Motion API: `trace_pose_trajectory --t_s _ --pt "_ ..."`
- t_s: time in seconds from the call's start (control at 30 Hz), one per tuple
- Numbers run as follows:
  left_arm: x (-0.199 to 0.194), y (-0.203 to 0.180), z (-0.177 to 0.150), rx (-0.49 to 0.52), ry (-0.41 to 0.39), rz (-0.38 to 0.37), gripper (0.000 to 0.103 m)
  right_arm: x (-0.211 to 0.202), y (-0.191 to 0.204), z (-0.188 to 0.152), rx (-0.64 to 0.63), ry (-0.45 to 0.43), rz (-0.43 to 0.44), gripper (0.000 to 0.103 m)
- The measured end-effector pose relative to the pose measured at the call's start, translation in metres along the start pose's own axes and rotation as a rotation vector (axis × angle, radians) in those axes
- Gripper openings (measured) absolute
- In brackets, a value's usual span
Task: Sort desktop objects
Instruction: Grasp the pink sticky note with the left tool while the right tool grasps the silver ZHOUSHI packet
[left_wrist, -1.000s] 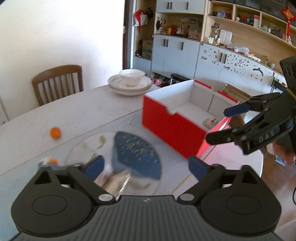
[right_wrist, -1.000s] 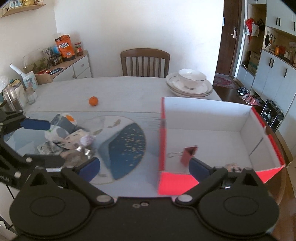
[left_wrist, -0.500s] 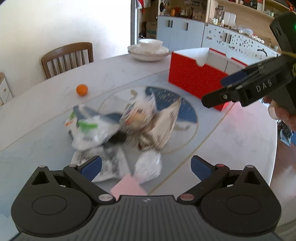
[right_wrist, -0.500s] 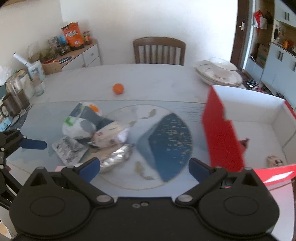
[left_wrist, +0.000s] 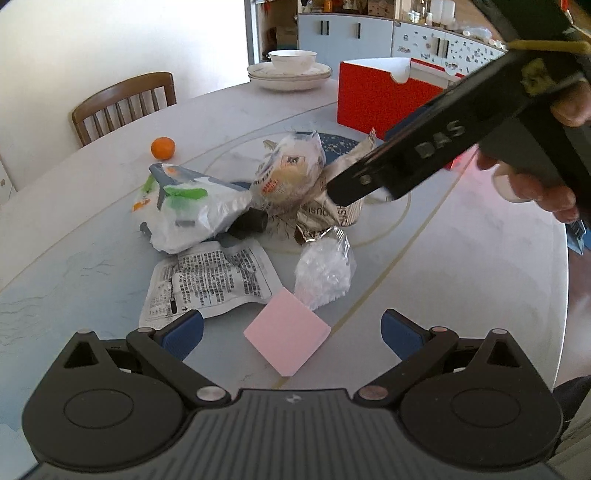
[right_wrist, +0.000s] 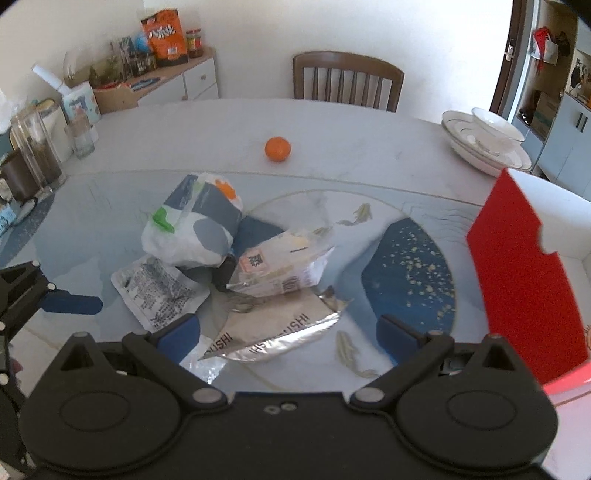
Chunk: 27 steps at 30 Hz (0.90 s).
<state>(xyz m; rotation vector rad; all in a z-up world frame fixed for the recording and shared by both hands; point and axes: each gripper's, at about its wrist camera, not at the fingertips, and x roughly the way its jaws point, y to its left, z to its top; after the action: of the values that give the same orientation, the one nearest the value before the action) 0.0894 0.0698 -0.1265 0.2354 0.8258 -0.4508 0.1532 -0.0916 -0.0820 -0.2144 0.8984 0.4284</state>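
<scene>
Right now your whole workspace is the pale marble-patterned round table (right_wrist: 369, 129), with its painted blue-and-white disc (right_wrist: 406, 266) in the middle. At your right stands the open red cardboard box with white inner walls (right_wrist: 517, 280); what lies inside it is out of sight from both cameras.

Next in size is the heap of wrappers on the disc's near-left edge. A white plastic bag with grey, green and orange print (left_wrist: 184, 206) lies at its left, partly over a flat white packet covered in black printed text (left_wrist: 210, 280). A crumpled clear snack bag with a red label (left_wrist: 291, 170) sits on top, leaning on a silver foil pouch with dark lettering (right_wrist: 273, 332). Something dark (left_wrist: 249, 223) is wedged under the bags, too hidden to name. A small clear crinkled bag (left_wrist: 325, 273) lies at the near edge, touching the pink square sticky-note pad (left_wrist: 286, 334).

Your left gripper (left_wrist: 291, 332) is spread wide and empty, low over that pink pad, which sits between its blue pads. Your right gripper (right_wrist: 288, 334) is likewise spread and empty, with the foil pouch between its fingers, seemingly untouched.

Beyond the heap, well apart, a small orange fruit (right_wrist: 277, 148) rests alone. Stacked white plates with a bowl (right_wrist: 487, 140) sit at the far right edge.
</scene>
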Motion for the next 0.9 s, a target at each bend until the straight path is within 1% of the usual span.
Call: trace_pose_trajectory --t_s 0.17,0.4,0.47,0.5,0.57,0.63,0.7,0.8,0.9 --pt "0.005 0.000 -0.003 0.016 0.002 -0.009 0.103 0.020 0.001 0.001 0.019 0.052 -0.019 0.099" --pt "0.011 0.003 -0.005 0.004 0.007 -0.001 0.102 0.032 -0.003 0.000 0.050 0.093 -0.022 0.093" --pt "0.012 0.004 -0.005 0.005 0.007 -0.001 0.102 0.033 -0.005 0.000 0.057 0.098 -0.015 0.084" --pt "0.012 0.004 -0.005 0.006 0.004 0.000 0.101 0.033 -0.007 0.000 0.063 0.102 -0.015 0.083" --pt "0.013 0.004 -0.006 0.010 -0.003 0.003 0.097 0.032 -0.010 -0.001 0.076 0.104 -0.014 0.082" --pt "0.013 0.004 -0.005 0.014 -0.006 0.005 0.088 0.032 -0.013 -0.003 0.091 0.111 -0.008 0.082" --pt "0.014 0.005 -0.005 0.015 -0.004 0.004 0.081 0.032 -0.016 -0.004 0.100 0.117 -0.005 0.079" --pt "0.015 0.005 -0.006 0.022 0.006 0.004 0.079 0.032 -0.019 -0.006 0.115 0.121 0.008 0.075" --pt "0.017 0.005 -0.008 0.030 0.017 0.000 0.067 0.031 -0.018 -0.006 0.114 0.119 0.018 0.073"
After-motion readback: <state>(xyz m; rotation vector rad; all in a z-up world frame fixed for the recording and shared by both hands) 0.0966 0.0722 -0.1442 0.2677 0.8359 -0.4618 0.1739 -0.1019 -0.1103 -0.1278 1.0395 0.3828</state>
